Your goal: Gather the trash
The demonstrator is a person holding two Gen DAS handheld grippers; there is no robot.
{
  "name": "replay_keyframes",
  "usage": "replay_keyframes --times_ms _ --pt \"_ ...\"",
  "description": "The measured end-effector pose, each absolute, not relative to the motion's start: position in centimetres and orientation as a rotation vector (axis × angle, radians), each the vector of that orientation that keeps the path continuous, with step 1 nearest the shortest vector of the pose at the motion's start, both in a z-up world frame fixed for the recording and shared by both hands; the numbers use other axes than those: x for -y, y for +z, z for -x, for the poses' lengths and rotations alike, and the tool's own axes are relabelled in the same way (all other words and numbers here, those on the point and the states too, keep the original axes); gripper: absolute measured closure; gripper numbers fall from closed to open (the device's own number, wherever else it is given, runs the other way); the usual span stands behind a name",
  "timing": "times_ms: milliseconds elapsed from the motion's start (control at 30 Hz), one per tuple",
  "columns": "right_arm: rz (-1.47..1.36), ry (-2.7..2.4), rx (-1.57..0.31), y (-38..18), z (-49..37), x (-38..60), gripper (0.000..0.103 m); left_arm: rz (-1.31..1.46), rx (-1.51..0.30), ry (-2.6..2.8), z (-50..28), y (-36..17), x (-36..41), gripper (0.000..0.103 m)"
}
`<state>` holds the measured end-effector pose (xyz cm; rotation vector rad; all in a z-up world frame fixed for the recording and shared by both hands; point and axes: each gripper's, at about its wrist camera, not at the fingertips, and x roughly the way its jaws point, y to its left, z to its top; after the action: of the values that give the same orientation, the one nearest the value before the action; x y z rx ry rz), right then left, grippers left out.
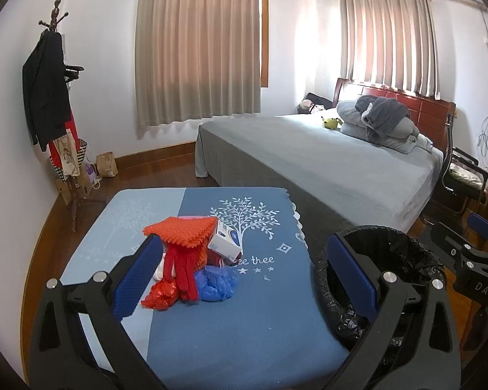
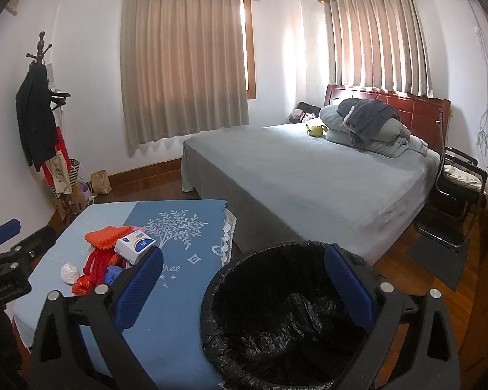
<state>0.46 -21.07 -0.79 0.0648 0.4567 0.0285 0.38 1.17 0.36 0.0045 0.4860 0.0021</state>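
Your trash pile (image 1: 192, 260), red netting, a small white box and crumpled blue and red plastic, maybe bags, sits on the blue table (image 1: 244, 318), just ahead between your left gripper's (image 1: 240, 269) wide-apart, empty fingers; the right gripper (image 2: 244, 279) gapes over the black-lined bin (image 2: 276, 318).

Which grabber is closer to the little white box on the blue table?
Left. The left gripper is open right before the white box and trash pile. The right gripper hovers over the black bin, farther away.
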Motion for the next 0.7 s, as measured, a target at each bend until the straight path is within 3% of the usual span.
replay_keyframes --times_ms 700 --pt "-0.066 0.028 -0.464 -1.17 -0.46 21.16 0.006 -0.004 -0.484 0.003 -0.32 0.28 -1.15 0.005"
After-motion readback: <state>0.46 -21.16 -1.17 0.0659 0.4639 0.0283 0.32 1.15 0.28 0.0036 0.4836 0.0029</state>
